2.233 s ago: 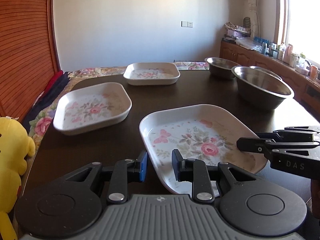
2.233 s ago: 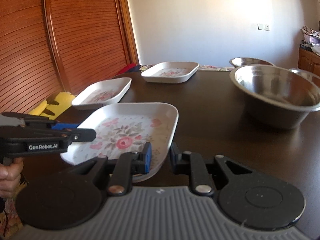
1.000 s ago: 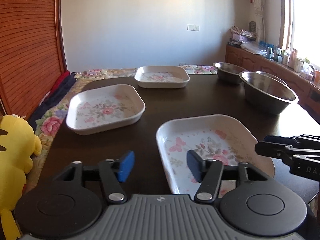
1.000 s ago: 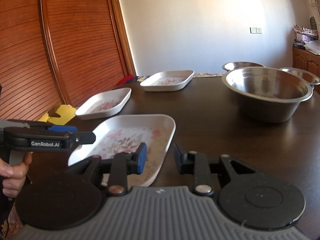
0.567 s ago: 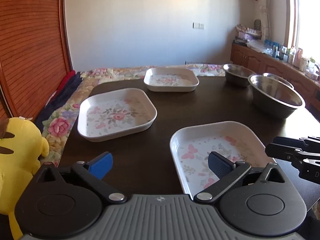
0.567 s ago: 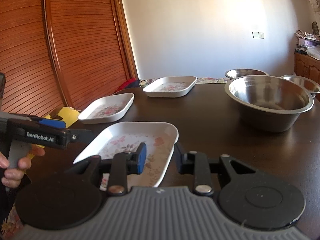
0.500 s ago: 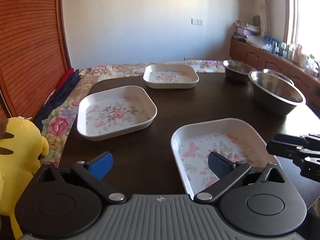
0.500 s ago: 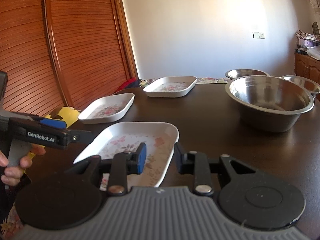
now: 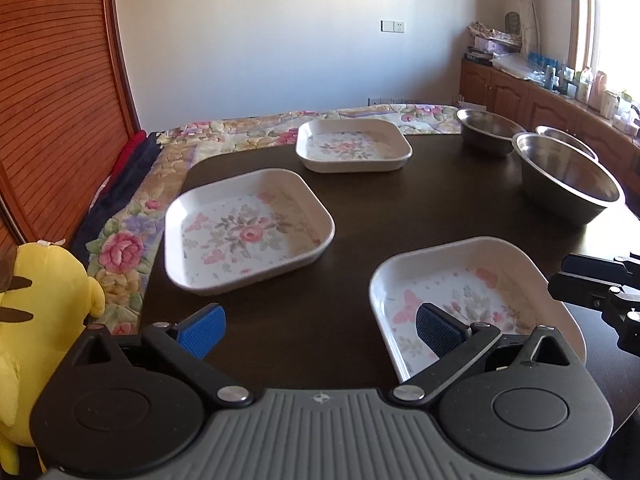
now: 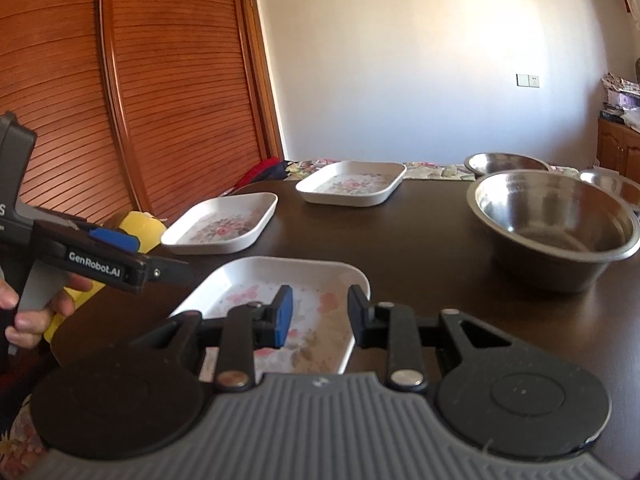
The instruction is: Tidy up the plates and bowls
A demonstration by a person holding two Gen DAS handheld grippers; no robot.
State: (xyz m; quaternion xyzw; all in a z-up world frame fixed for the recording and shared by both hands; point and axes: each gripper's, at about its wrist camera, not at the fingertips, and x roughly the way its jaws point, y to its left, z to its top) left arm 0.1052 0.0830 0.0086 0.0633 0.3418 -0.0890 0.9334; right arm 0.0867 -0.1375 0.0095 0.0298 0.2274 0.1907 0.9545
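Three white floral plates lie apart on the dark table (image 9: 404, 208): a near plate (image 9: 472, 292), a middle-left plate (image 9: 248, 232) and a far plate (image 9: 354, 150). Steel bowls stand at the right: a large bowl (image 9: 568, 180) and a smaller bowl (image 9: 486, 126) behind it. My left gripper (image 9: 318, 330) hangs wide open over the table's near edge, its right fingertip above the near plate's left corner. My right gripper (image 10: 320, 314) is open by a narrow gap just behind the near plate (image 10: 280, 280), holding nothing; the plate's right rim lies below that gap.
A third steel bowl (image 9: 564, 136) sits behind the large one. A yellow plush toy (image 9: 40, 304) rests off the table's left corner on a floral cloth (image 9: 128, 248). Slatted wooden doors stand at the left, a cluttered sideboard (image 9: 560, 92) at the right. A hand (image 10: 24, 320) holds the left gripper.
My left gripper went from nearly shut at the near plate's rim to wide open and drew back and up. The right gripper widened slightly and pulled back; the near plate stays flat.
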